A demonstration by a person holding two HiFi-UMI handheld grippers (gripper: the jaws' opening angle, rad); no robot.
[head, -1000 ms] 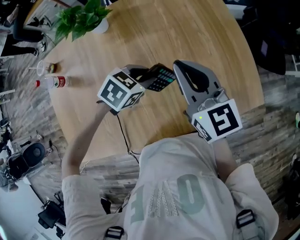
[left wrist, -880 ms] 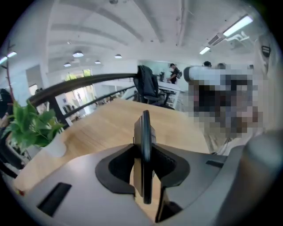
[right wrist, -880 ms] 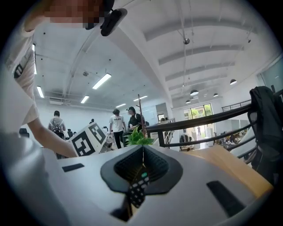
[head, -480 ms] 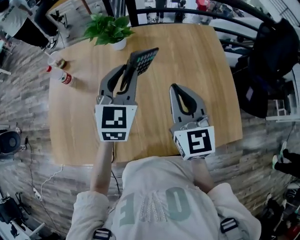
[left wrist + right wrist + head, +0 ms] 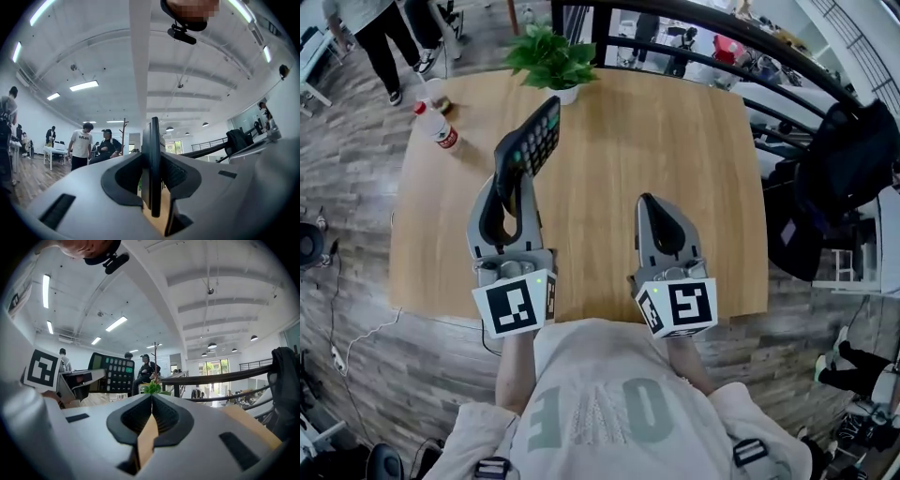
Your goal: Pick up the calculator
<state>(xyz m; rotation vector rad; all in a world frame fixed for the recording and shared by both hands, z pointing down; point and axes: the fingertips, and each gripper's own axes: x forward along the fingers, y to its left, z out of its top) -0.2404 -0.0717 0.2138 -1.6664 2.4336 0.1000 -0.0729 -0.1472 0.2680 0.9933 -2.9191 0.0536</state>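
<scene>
Above table [image 5: 675, 150] | left gripper [image 5: 512, 173] fingers [image 5: 126, 176] clamp calculator [image 5: 536, 139] | right gripper [image 5: 654, 208] fingers together, empty | pot [image 5: 566, 95] holds plant [image 5: 548, 56]

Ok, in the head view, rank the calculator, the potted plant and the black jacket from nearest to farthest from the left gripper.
1. The calculator: clamped between the jaws of the left gripper, raised above the table.
2. The potted plant: at the table's far edge, beyond the calculator.
3. The black jacket: off the table, far to the right.
</scene>
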